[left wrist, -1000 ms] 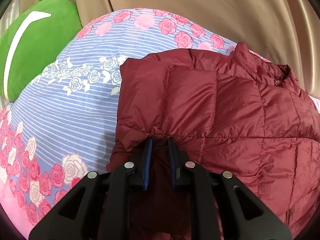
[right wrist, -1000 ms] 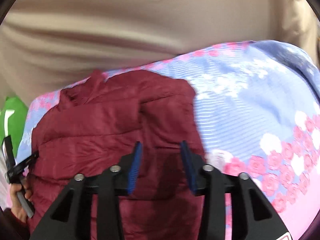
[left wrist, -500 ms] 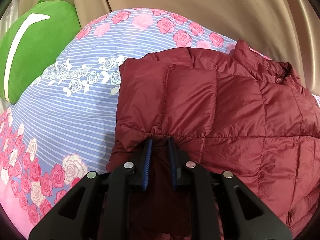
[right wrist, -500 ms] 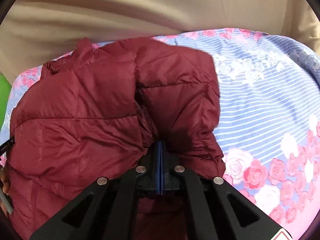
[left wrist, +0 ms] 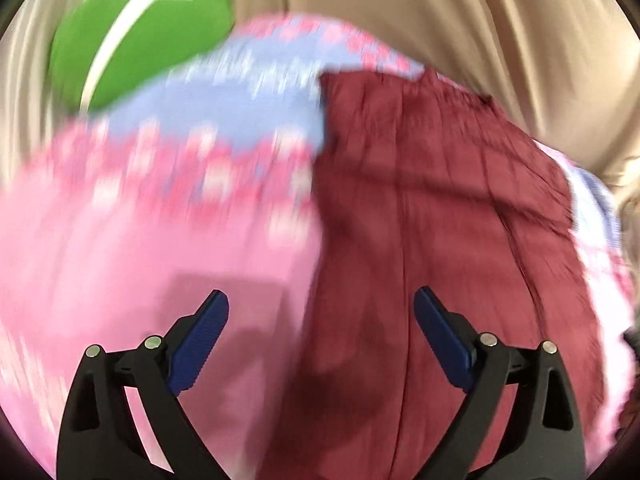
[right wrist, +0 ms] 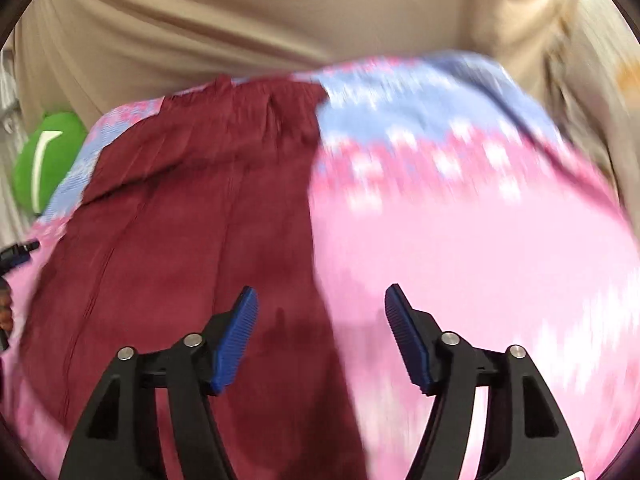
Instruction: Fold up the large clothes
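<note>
A dark red quilted jacket (left wrist: pixel 432 216) lies folded into a long strip on a floral pink and blue bedspread (left wrist: pixel 160 216). It also shows in the right wrist view (right wrist: pixel 192 232). My left gripper (left wrist: pixel 320 340) is open and empty, held above the jacket's near left edge. My right gripper (right wrist: pixel 320 336) is open and empty, held above the jacket's near right edge. Both views are blurred by motion.
A green cushion (left wrist: pixel 140 36) sits at the far left of the bed, also in the right wrist view (right wrist: pixel 44 160). A beige curtain (left wrist: pixel 440 12) hangs behind the bed. The other gripper's tip (right wrist: pixel 18 254) shows at the left edge.
Both grippers have let go of the jacket, opened wide, and pulled back and up. The jacket now lies flatter and narrower on the bed.
</note>
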### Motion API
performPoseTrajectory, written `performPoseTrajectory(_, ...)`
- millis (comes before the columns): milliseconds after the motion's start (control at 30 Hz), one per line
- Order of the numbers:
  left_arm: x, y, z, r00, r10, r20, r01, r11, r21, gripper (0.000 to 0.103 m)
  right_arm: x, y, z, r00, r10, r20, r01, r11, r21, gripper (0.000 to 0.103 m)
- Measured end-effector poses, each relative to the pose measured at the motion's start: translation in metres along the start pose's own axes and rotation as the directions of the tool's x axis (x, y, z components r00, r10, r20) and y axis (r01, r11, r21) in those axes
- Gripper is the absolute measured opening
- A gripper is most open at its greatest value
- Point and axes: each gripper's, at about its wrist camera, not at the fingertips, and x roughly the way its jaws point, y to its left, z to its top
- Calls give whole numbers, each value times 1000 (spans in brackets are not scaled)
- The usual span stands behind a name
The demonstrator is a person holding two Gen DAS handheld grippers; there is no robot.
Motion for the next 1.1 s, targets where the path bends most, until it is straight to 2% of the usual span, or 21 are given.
performPoseTrajectory(33, -7, 8, -14, 999, -28, -23, 27, 999, -23, 91, -12, -11, -25, 1000, 25, -18, -24, 999, 46, 67)
performPoseTrajectory(100, -17, 25, -46, 994, -92, -65, 86, 992, -89, 91, -21, -20, -49, 998, 51, -30, -47, 993, 106, 69)
performPoseTrajectory(167, -27, 31, -73, 983, -164, -82, 151, 978, -145, 91, -30, -29, -75, 994, 108, -29, -100, 978, 184, 70)
performPoseTrajectory(200, -34, 31, -83, 981, -183, -65, 172, 974, -149, 92, -33, -29, -84, 987, 157, -23, -148, 965, 216, 70)
performPoseTrajectory(267, -41, 26, -94, 972, -227, -56, 216, 964, -154, 92, -35, -27, -93, 972, 234, -4, -226, 941, 253, 72)
performPoseTrajectory(300, -42, 24, -98, 968, -245, -52, 234, 959, -161, 92, -36, -25, -96, 969, 247, 1, -239, 936, 259, 72)
performPoseTrajectory(400, -44, 16, -105, 970, -237, -45, 229, 963, -143, 89, -24, -15, -95, 958, 286, 3, -276, 921, 276, 72)
performPoseTrajectory(433, -45, 13, -106, 970, -237, -44, 229, 963, -144, 86, -20, -13, -95, 958, 288, 5, -278, 917, 285, 72)
performPoseTrajectory(500, -45, 11, -108, 960, -275, -56, 264, 952, -152, 63, -14, -9, -93, 955, 297, 16, -288, 911, 295, 73)
performPoseTrajectory(533, -45, 9, -109, 955, -290, -64, 278, 948, -152, 58, -11, -6, -92, 956, 294, 24, -288, 911, 294, 73)
performPoseTrajectory(567, -48, 7, -111, 954, -293, -62, 282, 949, -145, 48, -9, -4, -89, 961, 277, 25, -272, 918, 288, 72)
performPoseTrajectory(600, -49, 5, -111, 956, -289, -58, 279, 951, -132, 37, -7, -4, -88, 965, 261, 26, -258, 925, 281, 64)
performPoseTrajectory(633, -51, 0, -111, 962, -269, -51, 263, 959, -104, 32, -6, 0, -85, 971, 237, 29, -236, 935, 266, 56)
performPoseTrajectory(700, -57, -5, -111, 967, -253, -34, 250, 965, -79, 11, -3, 2, -83, 976, 217, 23, -215, 942, 258, 15)
performPoseTrajectory(767, -67, -7, -110, 966, -259, -7, 258, 963, -73, 7, -6, 1, -83, 971, 238, 38, -239, 932, 272, 2)
performPoseTrajectory(833, -83, -8, -109, 964, -262, 41, 264, 963, -56, 4, -20, 0, -85, 967, 239, 90, -254, 931, 262, 2)
performPoseTrajectory(933, -108, -8, -110, 949, -299, 95, 304, 951, -49, 3, -49, -2, -91, 952, 253, 172, -289, 927, 239, 1)
performPoseTrajectory(1033, -144, -9, -112, 921, -350, 174, 359, 933, -22, 3, -94, -10, -101, 909, 284, 304, -353, 914, 202, 1)
performPoseTrajectory(1100, -177, -8, -116, 887, -395, 240, 406, 914, 3, 2, -123, -14, -108, 871, 298, 390, -385, 908, 165, 1)
